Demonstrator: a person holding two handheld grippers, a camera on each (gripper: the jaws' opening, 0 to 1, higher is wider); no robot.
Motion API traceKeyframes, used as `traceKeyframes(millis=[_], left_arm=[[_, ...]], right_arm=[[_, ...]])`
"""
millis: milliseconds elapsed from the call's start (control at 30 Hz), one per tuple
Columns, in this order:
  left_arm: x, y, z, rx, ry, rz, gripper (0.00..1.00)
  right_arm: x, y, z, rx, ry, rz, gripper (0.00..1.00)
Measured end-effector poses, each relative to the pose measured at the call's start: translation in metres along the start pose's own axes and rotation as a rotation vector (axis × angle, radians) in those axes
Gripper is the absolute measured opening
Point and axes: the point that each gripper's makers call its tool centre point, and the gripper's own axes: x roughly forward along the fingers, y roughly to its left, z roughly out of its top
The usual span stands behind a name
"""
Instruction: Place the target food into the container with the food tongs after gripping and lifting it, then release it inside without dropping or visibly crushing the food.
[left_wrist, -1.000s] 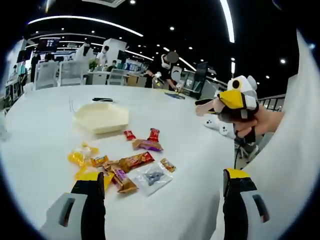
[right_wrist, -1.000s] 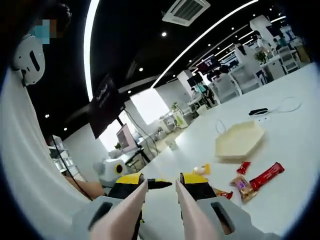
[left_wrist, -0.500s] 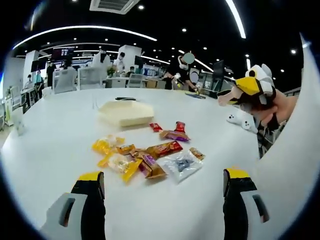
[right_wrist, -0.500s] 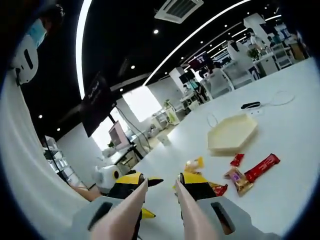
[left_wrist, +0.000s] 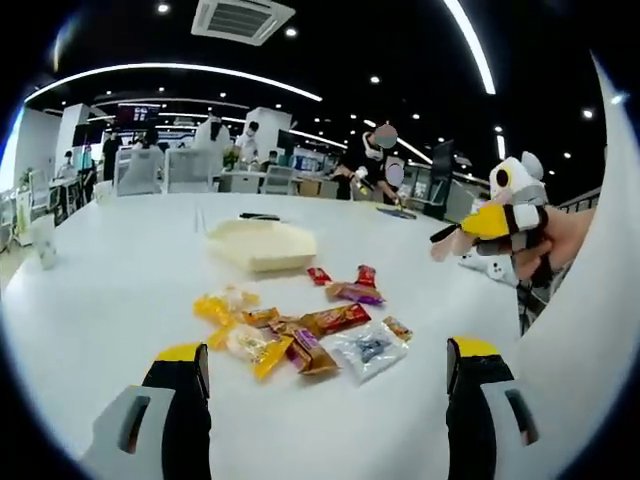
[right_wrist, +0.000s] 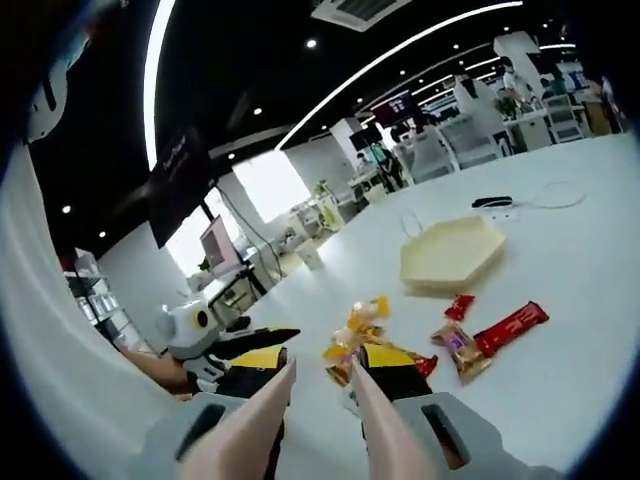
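A big white table (left_wrist: 90, 300) holds a pile of wrapped snacks (left_wrist: 300, 330) in the middle. Past the pile, on the far side, sits a pale six-sided tray (left_wrist: 262, 245). A black thing with a white cord (right_wrist: 495, 202) lies on the table just beyond the tray.

In the left gripper view, the left gripper (left_wrist: 325, 375) is over the near edge of the table. Its two jaws are spread wide apart and hold nothing. The snacks lie ahead of it, between the jaws and the tray.

At the right of that view, a hand (left_wrist: 555, 245) holds the right gripper (left_wrist: 500, 215).

In the right gripper view, the right gripper (right_wrist: 318, 365) has its jaws pressed almost together, with only a thin gap. Two pinkish tong arms (right_wrist: 255, 420) run along them. Nothing is pinched. The yellow snack packets (right_wrist: 358, 325) sit just past its tips. A long red bar (right_wrist: 510, 328) lies to the right, near the tray (right_wrist: 450, 255).

People and chairs are far behind the table.
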Motion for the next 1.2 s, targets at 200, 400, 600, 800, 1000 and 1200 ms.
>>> traceKeyframes(millis=[200, 400, 600, 800, 1000, 1200], left_arm=[[-0.007, 0.002, 0.013, 0.011, 0.010, 0.020, 0.99], [-0.009, -0.007, 0.015, 0.000, 0.041, -0.009, 0.99], [-0.013, -0.014, 0.015, 0.007, 0.046, -0.028, 0.99], [-0.014, -0.010, 0.015, 0.001, 0.057, -0.023, 0.93], [-0.012, -0.004, 0.015, -0.027, 0.060, -0.017, 0.94], [-0.013, 0.000, 0.019, -0.052, 0.041, -0.003, 0.95]], right_arm=[[0.006, -0.009, -0.019, -0.052, 0.063, -0.041, 0.28], [0.016, -0.014, -0.033, -0.119, 0.125, -0.051, 0.28], [0.028, -0.019, -0.035, -0.149, 0.149, -0.057, 0.28], [0.038, -0.023, -0.041, -0.180, 0.186, -0.052, 0.28], [0.045, -0.023, -0.053, -0.307, 0.228, -0.064, 0.28], [0.052, -0.023, -0.062, -0.331, 0.256, -0.036, 0.28]])
